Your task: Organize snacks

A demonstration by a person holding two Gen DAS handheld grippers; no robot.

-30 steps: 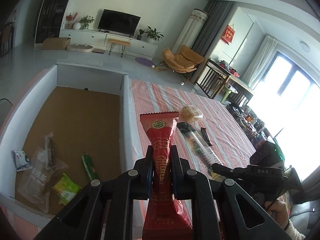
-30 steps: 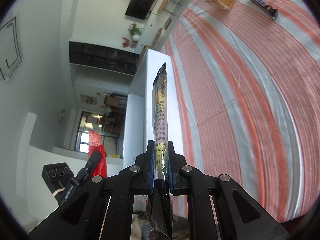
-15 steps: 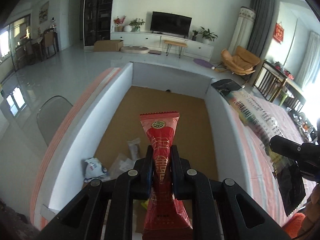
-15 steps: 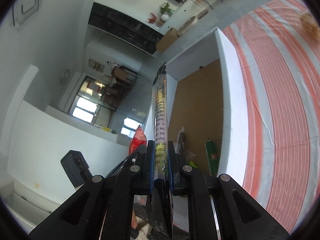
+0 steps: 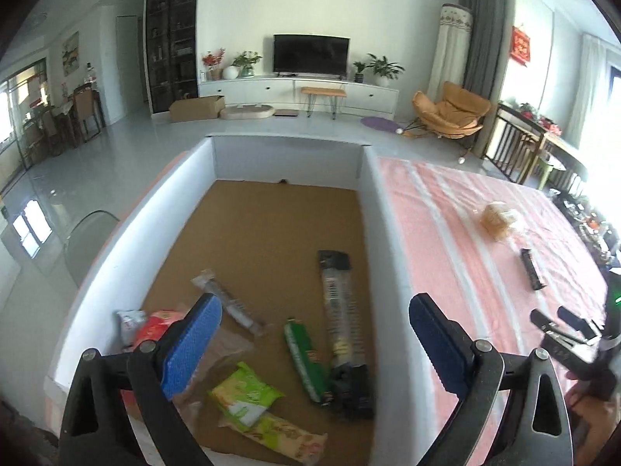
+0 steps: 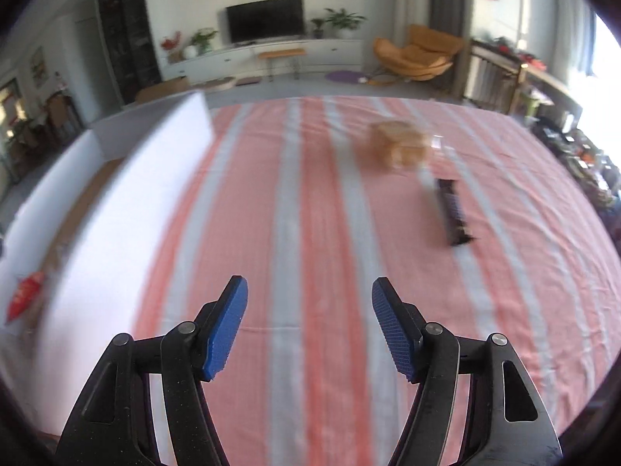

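My left gripper (image 5: 316, 308) hangs over the white-walled box (image 5: 378, 240), its jaws opening with nothing between them. On the brown box floor lie a long black and clear packet (image 5: 338, 310), a green stick packet (image 5: 304, 361), a yellow-green packet (image 5: 248, 392), a clear packet (image 5: 229, 306) and a red packet (image 5: 157, 322) half hidden by my left finger. My right gripper (image 6: 308, 287) is over the striped tablecloth (image 6: 310, 194), jaws opening and empty. A wrapped bread (image 6: 399, 143) and a dark chocolate bar (image 6: 452, 209) lie ahead of it.
The box wall (image 6: 128, 202) stands to the left of my right gripper, with the red packet (image 6: 25, 291) visible beyond it. The right gripper (image 5: 562, 322) shows at the right edge of the left wrist view. A living room lies beyond the table.
Both grippers opened. The red packet and the long black packet dropped into the box. My right gripper rolled and swung from the box to over the tablecloth; the left tipped lower.
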